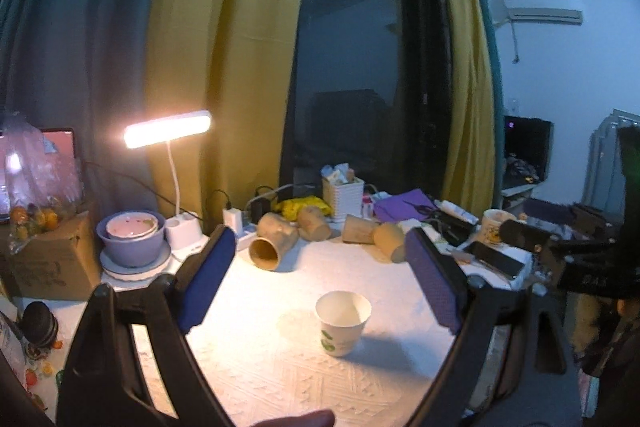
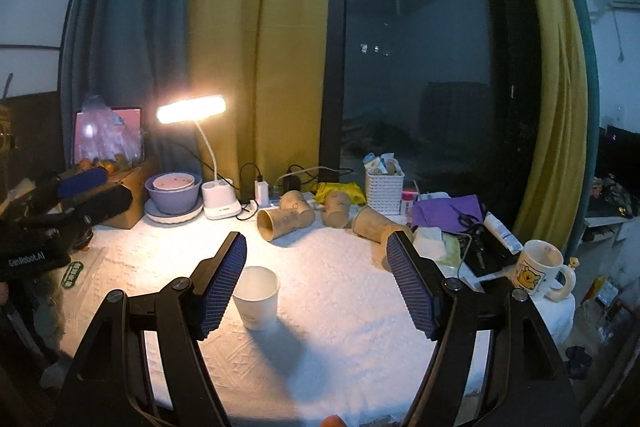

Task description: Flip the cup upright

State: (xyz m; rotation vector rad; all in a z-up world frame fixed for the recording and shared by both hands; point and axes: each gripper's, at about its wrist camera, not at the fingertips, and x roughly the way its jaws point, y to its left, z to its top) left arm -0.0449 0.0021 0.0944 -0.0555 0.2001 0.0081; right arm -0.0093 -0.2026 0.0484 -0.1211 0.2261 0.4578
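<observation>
A white paper cup [image 1: 343, 323] stands upright, mouth up, on the white textured cloth of the bench [image 1: 280, 367], so the flip looks already done. Both claws are spread wide and hold nothing. The left claw [image 1: 320, 277] hangs above and behind the cup, which sits well apart from both of its blue pads. In the right view the cup sits just beside the left pad of the right claw [image 2: 316, 285], partly cut off by it; whether they touch cannot be told. The open, drawn-back stance suggests the cup has been let go to stand alone. A lit lamp [image 1: 168, 128] at the back left throws warm light across the cloth and casts the cup's shadow toward the viewer. Several brown cups [image 1: 276, 239] lie on their sides along the back edge, perhaps waiting their turn. Clutter at the right, including a printed mug [image 2: 538, 269], is dim and hard to make out. A fingertip [image 1: 304, 419] is cut off at the bottom edge.
</observation>
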